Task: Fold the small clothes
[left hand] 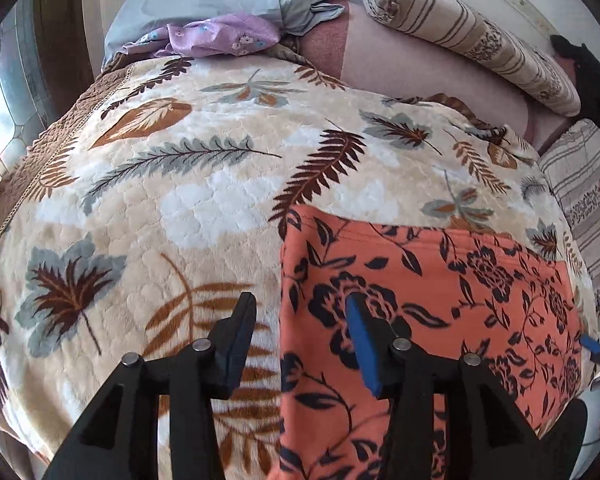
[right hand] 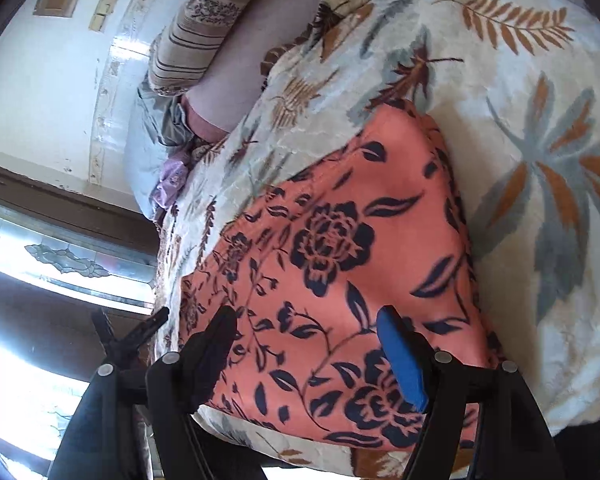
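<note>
Beyond the folded orange garment [left hand: 420, 280] lie a lilac cloth [left hand: 224, 36] and striped bolster [left hand: 472, 48]; both tongs [left hand: 296, 312] [right hand: 308, 320] hang released.

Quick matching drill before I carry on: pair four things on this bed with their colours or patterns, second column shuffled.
Things:
1. folded garment
2. blanket
3. small cloth at the far end
4. bolster pillow

Looks:
A. lilac with little flowers
B. cream with brown and grey leaves
C. beige stripes
D. orange with dark floral print

Pairs: 1-D, 2-B, 3-A, 4-C

The garment also shows flat on the blanket in the right wrist view.
</note>
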Motion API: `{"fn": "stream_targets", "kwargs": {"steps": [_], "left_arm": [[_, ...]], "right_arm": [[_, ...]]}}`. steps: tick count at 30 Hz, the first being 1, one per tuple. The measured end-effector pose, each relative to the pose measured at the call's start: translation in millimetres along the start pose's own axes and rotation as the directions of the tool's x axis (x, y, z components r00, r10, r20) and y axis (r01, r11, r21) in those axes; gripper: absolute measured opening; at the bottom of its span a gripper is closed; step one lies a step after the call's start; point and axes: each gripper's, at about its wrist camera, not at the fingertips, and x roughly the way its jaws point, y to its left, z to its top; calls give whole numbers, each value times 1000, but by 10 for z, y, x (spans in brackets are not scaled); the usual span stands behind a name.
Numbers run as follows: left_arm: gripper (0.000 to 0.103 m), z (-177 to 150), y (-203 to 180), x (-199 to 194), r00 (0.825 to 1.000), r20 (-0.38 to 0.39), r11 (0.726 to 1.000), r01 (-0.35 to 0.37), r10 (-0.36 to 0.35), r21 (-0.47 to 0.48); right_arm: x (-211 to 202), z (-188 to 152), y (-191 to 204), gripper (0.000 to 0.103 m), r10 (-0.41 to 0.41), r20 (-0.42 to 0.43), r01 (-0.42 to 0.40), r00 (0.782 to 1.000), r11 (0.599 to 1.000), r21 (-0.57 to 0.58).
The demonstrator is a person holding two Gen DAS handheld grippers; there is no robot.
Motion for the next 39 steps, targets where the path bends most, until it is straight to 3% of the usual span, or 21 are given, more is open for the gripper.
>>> {"fn": "stream_targets", "kwargs": {"steps": [2,3,5,7,11,13,15,19,23,27,31,34,36,39], "left_arm": [[68,-216,-130,-42,1000,-17,1000,9,-9,3],[72,-328,-186,-27,999,-29,1000,26,-25,13],[74,-570,-327,77,996,-84,998,33,-28,61],[74,-766,-407,214,990,-136,994,-33,48,108],[74,-830,-499,161,990,-92,985,-96,110,147],[74,-797,-507,168,988,-102,985,-103,118,139],[74,-776,-499,119,989,-96,988,-101,113,119],[74,-768,-509,18,992,-64,987,-104,112,123],[74,-779,-576,-8,993,-54,987,-93,100,130],[74,-799,-696,-38,996,-51,987,-69,77,146],[74,-800,-802,-102,998,-39,988,-41,48,150],[74,-790,-849,-128,999,-36,990,-27,32,137],[74,-783,-903,-126,999,-36,989,-24,30,143],[74,-773,-995,-119,999,-31,988,-21,26,152]], "right_arm": [[129,133,-29,78,22,-4,-22,1000,1000,4],[191,214,-113,78,-12,7,12,1000,1000,16],[268,342,-446,78,-118,28,113,993,981,156],[205,396,-557,76,-66,59,48,996,960,276],[152,481,-140,81,-45,83,41,995,998,51],[278,531,-312,85,-232,26,228,972,968,101],[150,455,-388,83,-174,81,156,981,969,191],[-284,4,-29,84,-57,149,38,987,991,127],[-457,-717,67,85,-17,105,3,994,991,131],[-356,-1242,-185,85,-23,59,9,998,974,227],[-257,-1354,-448,85,-60,76,30,995,940,340],[-222,-1284,-491,85,-56,128,7,990,936,353],[-221,-1217,-589,85,-97,158,25,983,914,405],[-236,-1133,-731,85,-68,216,-43,974,880,473]]}}
